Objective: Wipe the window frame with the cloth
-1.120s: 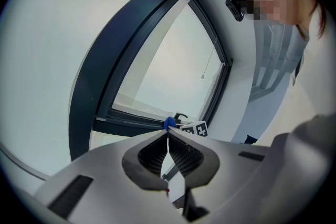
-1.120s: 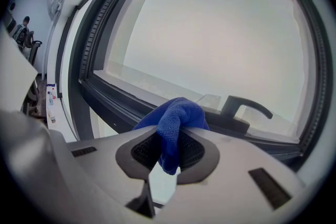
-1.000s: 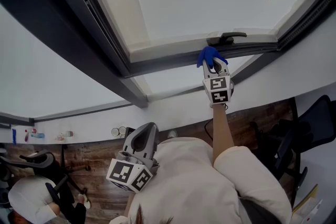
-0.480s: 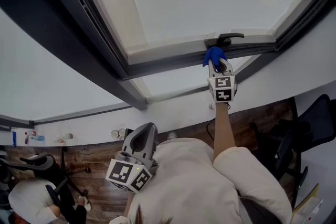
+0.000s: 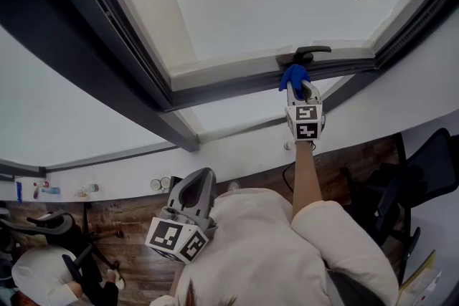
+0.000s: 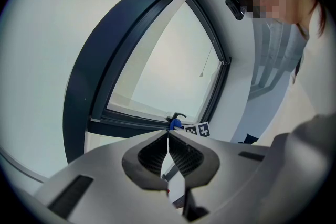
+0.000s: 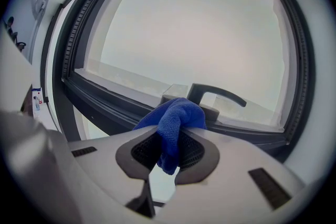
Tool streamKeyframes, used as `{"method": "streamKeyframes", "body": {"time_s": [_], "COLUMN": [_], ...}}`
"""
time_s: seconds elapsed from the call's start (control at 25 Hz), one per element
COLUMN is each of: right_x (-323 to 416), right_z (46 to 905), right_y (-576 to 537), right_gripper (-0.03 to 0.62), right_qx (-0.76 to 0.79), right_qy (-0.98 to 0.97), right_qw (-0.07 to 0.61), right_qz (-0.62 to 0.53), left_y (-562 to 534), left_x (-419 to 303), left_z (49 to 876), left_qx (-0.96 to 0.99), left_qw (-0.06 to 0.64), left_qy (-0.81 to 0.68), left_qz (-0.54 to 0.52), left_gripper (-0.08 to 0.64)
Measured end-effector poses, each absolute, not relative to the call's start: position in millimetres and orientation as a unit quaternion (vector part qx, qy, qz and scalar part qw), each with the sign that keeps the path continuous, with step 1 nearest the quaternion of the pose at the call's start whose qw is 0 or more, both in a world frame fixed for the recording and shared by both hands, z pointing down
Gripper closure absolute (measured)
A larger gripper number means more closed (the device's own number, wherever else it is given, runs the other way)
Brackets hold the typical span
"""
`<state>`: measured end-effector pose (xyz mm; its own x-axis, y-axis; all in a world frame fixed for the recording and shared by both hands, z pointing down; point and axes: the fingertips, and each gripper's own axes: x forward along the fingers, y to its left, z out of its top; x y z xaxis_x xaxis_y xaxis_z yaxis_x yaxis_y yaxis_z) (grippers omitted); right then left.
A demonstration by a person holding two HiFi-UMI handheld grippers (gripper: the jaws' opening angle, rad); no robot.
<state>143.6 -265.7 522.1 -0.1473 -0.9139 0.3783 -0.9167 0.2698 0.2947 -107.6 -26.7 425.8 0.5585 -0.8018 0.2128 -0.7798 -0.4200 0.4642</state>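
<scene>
A fuzzy blue cloth (image 7: 173,119) is clamped between the ribbed jaws of the right gripper (image 5: 296,84), at the dark window frame (image 5: 215,87) just beside its curved lever handle (image 7: 216,94), upper centre. The left gripper (image 6: 168,135) is held low, jaws together (nothing between them). Wood-plank flooring (image 5: 129,265) is shown only in the head view.

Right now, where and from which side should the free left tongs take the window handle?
Probably grip the handle near its free end, coming from the room side with jaws above and below it. That straight part stands off the frame, leaving a gap, while the cloth in the right tongs crowds its base.
</scene>
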Motion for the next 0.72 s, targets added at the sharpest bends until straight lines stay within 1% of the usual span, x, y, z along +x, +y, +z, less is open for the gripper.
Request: {"method": "streamKeyframes", "body": {"time_s": [0.4,0.6,0.72], "right_x": [145.5,146.2,139.3], "right_z": [521.0,513.8,495.8], "right_y": [-267.0,-256.9,-234.6], "right_gripper": [0.535,0.535,0.535], "right_qx": [0.596,0.569,0.557], "right_qy": [-0.761,-0.799,-0.814], "right_qw": [0.255,0.193,0.166], "right_qz": [0.000,0.004,-0.021], "left_y": [-24.9,-18.5,-15.5], "left_x": [-103.2,-100.5,-104.2], "left_z": [429.1,429.5,428.1], "left_qx": [0.841,0.844,0.848], "left_qw": [0.272,0.276,0.275], "left_qy": [-0.467,-0.459,-0.453], "left_qz": [-0.022,-0.017,-0.018], "left_gripper": [0.549,0.549,0.549]}}
